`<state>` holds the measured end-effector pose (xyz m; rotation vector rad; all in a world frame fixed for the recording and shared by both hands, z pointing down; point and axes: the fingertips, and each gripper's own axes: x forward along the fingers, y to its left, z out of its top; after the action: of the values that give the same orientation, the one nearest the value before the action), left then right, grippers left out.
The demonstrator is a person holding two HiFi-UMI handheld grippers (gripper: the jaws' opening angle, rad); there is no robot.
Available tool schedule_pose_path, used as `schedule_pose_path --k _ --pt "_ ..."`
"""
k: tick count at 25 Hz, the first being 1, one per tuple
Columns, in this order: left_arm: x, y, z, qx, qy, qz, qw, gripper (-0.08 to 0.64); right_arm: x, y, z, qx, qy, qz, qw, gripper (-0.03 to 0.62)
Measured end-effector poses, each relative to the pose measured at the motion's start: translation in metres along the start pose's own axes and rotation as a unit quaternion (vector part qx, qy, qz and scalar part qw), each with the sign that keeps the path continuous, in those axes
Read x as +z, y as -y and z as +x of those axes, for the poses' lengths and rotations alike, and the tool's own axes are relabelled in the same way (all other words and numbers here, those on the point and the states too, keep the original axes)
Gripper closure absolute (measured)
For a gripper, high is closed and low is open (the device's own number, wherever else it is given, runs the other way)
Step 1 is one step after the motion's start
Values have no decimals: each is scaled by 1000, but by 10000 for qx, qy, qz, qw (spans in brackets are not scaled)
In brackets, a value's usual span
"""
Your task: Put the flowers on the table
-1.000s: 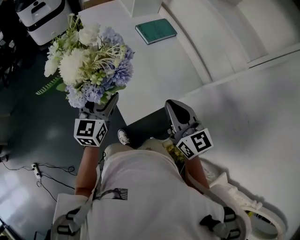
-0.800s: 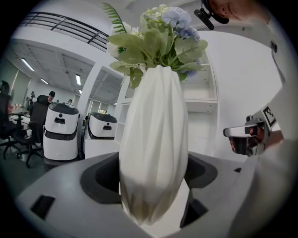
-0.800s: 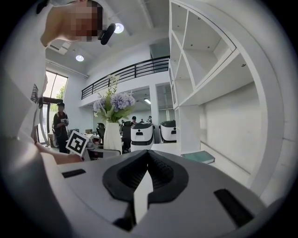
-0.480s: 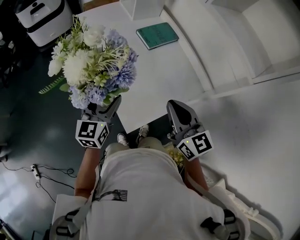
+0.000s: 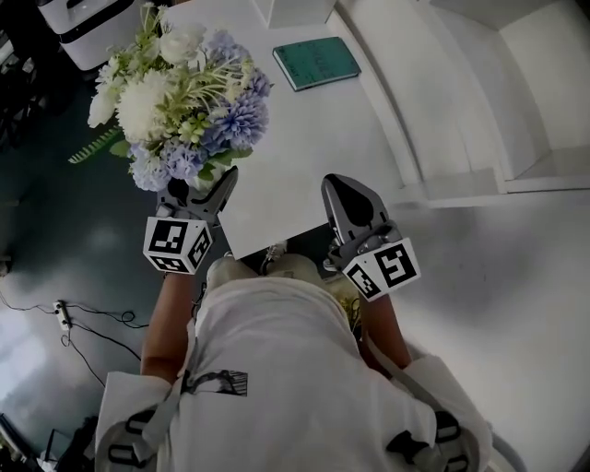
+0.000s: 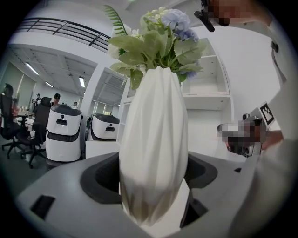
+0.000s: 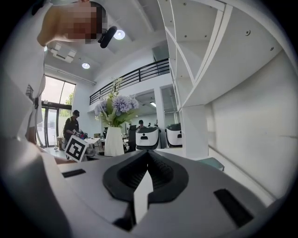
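Observation:
A bunch of white and blue flowers (image 5: 184,101) stands in a ribbed white vase (image 6: 153,144). My left gripper (image 5: 198,198) is shut on the vase's lower body and holds it upright in the air, by the left front corner of the white table (image 5: 313,138). In the left gripper view the leaves and blooms (image 6: 160,39) rise above the vase. My right gripper (image 5: 339,184) hangs over the table's front edge, shut, with nothing between its jaws. The right gripper view shows the vase (image 7: 114,142) off to the left.
A teal book (image 5: 316,62) lies at the table's far side. White shelving (image 5: 452,83) runs along the right. White machines (image 5: 88,18) stand on the dark floor at the far left. A cable (image 5: 83,323) lies on the floor at the left.
The table's front edge has come a little nearer to me. The vase of flowers stays in the left gripper, and both grippers keep the same pose.

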<state>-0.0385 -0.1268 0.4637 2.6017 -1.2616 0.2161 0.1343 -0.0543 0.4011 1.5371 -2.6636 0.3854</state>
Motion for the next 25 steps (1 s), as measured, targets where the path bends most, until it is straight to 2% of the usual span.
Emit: schedule_pose_path --k 7,13,25 --pt "3 -2 4 -154 -37 66 9999 172 2 -6 -12 -266 -244 124 9993 581" --pt "6 2 4 -88 83 -67 9999 172 25 -22 -10 -68 -592 -222 9980 581" --pt "7 3 13 -243 322 -30 9992 172 39 -41 -13 -171 -983 -470 9939 581"
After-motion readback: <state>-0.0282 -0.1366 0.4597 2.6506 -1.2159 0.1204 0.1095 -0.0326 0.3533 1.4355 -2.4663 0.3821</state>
